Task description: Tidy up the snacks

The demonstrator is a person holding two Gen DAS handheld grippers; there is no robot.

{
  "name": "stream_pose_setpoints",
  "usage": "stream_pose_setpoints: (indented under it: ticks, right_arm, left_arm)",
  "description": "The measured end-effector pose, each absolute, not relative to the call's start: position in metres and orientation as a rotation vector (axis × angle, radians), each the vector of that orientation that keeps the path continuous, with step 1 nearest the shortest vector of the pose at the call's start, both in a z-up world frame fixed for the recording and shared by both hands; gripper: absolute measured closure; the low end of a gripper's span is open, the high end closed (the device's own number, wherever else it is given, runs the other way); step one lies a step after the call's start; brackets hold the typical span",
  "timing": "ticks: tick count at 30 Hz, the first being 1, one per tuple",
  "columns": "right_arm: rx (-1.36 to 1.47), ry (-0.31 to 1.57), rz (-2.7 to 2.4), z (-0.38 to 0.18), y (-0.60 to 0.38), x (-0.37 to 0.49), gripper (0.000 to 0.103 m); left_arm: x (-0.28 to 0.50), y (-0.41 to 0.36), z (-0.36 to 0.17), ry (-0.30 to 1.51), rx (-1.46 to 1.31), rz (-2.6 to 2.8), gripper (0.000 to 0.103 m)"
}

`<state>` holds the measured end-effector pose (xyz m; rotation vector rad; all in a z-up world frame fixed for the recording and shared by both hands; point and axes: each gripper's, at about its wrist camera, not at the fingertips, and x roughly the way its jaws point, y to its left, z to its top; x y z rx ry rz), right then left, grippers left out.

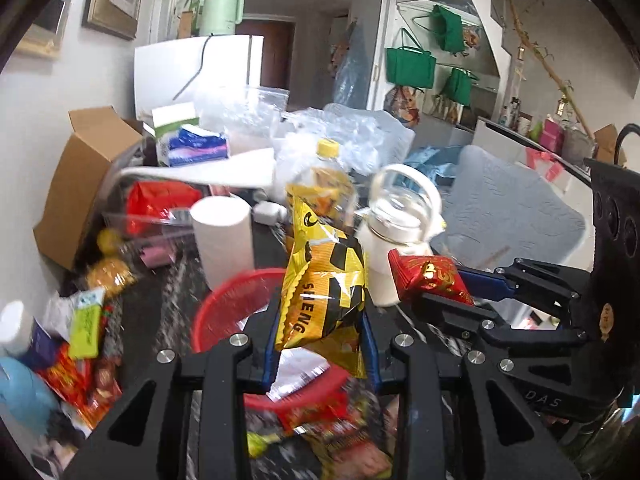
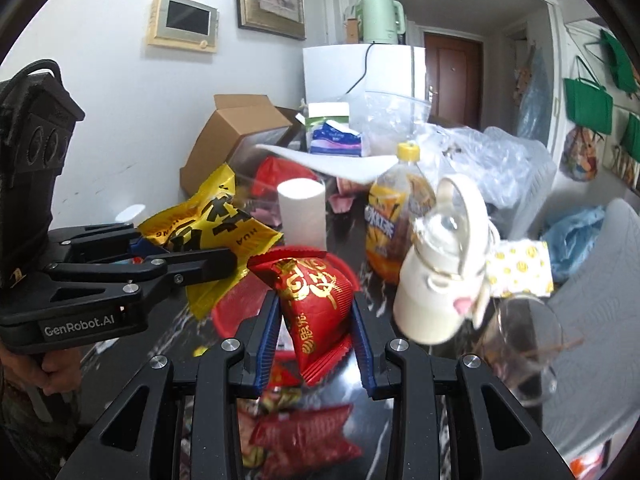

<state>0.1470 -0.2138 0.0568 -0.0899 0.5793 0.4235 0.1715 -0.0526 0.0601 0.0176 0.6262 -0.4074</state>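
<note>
Packets are riding in both grippers: the left hand-held gripper (image 1: 322, 344) is clamping a yellow-and-black snack packet (image 1: 324, 284), and the right hand-held gripper (image 2: 316, 328) is pinching a red-and-gold snack packet (image 2: 316, 304). Both are hanging above the red basket (image 2: 236, 304), which is sitting at about 6 o'clock from the white paper roll (image 2: 302, 212) on the dark bench (image 2: 424, 368). To drop cleanly, each packet should be centred over the basket before the jaws are loosening (the white flask (image 2: 436, 284) at 3 o'clock is crowding the right side).
</note>
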Motion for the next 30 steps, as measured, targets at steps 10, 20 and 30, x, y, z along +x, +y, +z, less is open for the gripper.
stream_pose_setpoints:
  ticks: [10,20,30]
  right_arm:
    - [-0.128,0.599,0.446,0.049,-0.201,0.209,0.069]
    - [-0.138,0.794,0.463,0.004,-0.194,0.242,0.069]
    - [-0.151,0.851,0.482,-0.008,-0.183,0.244,0.067]
  left_arm:
    - [0.220,-0.043,0.040,0.655,0.056,-0.314,0.071]
    - [0.249,-0.045,-0.006,0.809,0.101,-0.246,0.071]
    - [0.255,-0.051,-0.025,0.906,0.123,-0.240,0.071]
